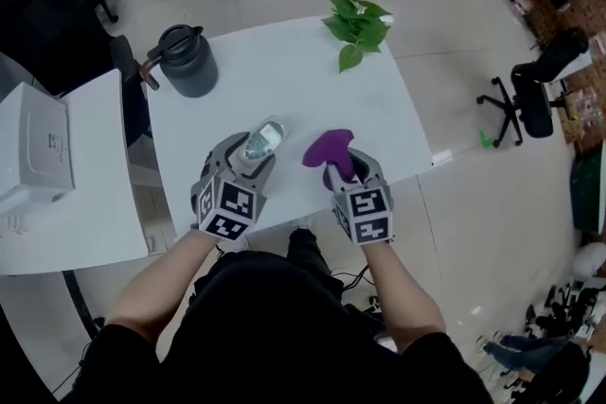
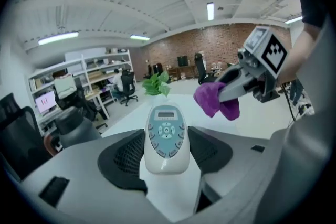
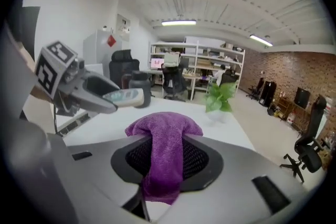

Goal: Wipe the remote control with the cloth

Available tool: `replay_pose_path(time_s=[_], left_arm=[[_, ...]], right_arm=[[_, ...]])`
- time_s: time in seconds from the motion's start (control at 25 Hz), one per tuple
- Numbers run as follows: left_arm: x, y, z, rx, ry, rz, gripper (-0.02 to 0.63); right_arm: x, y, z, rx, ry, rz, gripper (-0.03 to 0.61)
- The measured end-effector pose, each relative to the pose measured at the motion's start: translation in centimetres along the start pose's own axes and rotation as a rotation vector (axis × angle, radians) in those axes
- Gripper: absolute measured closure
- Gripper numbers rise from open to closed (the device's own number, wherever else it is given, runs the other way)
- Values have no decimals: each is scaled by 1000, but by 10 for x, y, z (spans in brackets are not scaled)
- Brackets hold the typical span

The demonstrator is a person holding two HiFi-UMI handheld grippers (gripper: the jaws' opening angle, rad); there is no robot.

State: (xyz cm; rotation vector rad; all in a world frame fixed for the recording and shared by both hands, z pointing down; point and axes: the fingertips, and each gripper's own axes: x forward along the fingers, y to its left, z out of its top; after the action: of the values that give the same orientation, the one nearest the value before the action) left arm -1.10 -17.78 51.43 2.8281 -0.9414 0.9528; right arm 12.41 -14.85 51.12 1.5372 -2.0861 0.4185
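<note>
A white remote control (image 2: 167, 136) with a pale blue button panel is clamped between the pads of my left gripper (image 1: 250, 158), held above the white table (image 1: 284, 80); it also shows as the remote (image 3: 123, 96) in the right gripper view. A purple cloth (image 3: 164, 152) is pinched in my right gripper (image 1: 343, 167), bunched ahead of the jaws and hanging down between them. The cloth (image 1: 328, 149) sits just right of the remote (image 1: 263, 140), a short gap apart. The right gripper (image 2: 231, 89) with the cloth (image 2: 215, 99) shows in the left gripper view.
A dark grey jug (image 1: 186, 61) stands at the table's far left and a potted green plant (image 1: 357, 24) at its far right corner. A white box (image 1: 33, 147) lies on a side table at left. Office chairs (image 1: 525, 104) stand around on the floor.
</note>
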Motion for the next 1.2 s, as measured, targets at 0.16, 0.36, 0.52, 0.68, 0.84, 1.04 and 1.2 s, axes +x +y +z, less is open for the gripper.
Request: replay_pose_path(time_s=[0.16, 0.36, 0.52, 0.68, 0.84, 1.04, 1.2], left_arm=[[-35, 4, 8, 159, -56, -9, 360], [-67, -9, 24, 340, -108, -8, 360], [-87, -25, 52, 463, -152, 37, 362], [-97, -44, 69, 486, -185, 50, 364], [-95, -58, 81, 451, -201, 47, 364], [-80, -63, 87, 414, -180, 52, 364], [-74, -71, 97, 431, -183, 58, 364]], right_arm=[[-39, 56, 75, -64, -152, 4, 453], [-39, 142, 115, -233, -118, 140, 453], [-38, 170, 110, -321, -26, 229, 454], [-51, 130, 104, -371, 22, 143, 457], [-63, 70, 99, -336, 23, 40, 459], [-95, 65, 118, -306, -84, 93, 459], [-97, 120, 112, -368, -71, 281, 459]])
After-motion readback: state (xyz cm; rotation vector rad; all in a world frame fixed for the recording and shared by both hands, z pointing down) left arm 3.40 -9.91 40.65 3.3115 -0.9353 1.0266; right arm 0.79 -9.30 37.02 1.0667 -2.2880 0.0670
